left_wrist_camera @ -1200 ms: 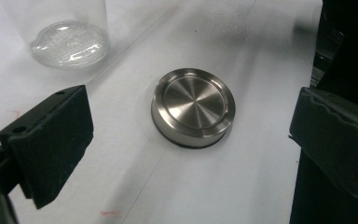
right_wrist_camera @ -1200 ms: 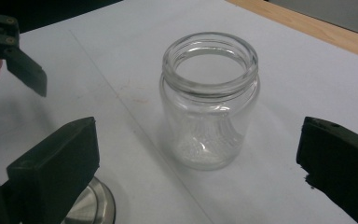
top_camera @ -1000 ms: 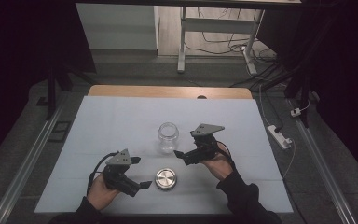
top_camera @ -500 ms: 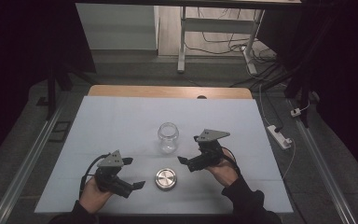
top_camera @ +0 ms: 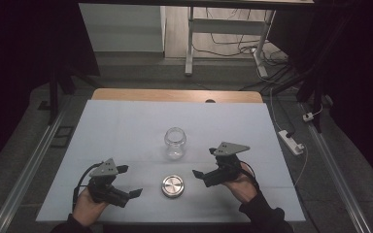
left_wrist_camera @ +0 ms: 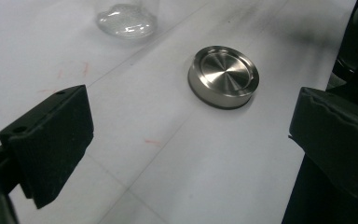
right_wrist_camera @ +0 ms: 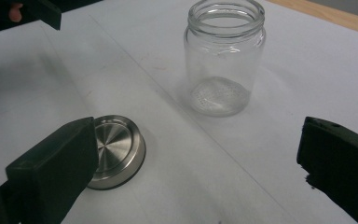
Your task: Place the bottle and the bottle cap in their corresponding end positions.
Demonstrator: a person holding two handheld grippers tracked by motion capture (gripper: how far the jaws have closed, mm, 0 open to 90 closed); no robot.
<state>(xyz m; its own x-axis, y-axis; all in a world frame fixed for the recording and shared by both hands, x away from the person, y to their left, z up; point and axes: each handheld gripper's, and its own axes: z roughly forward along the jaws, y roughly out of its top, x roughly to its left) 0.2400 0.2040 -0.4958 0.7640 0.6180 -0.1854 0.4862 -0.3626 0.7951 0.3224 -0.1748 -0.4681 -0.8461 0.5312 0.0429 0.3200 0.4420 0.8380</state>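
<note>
I am looking at a clear, colourless glass jar [right_wrist_camera: 224,56] and a silver brushed-steel lid [left_wrist_camera: 223,75] with a dark rim at its base, both lying on a pale bluish-white table [top_camera: 126,126] showing faint red marks. My left gripper [top_camera: 127,181] and right gripper [top_camera: 203,163] are showing matt black, each carrying a grey plate.
</note>
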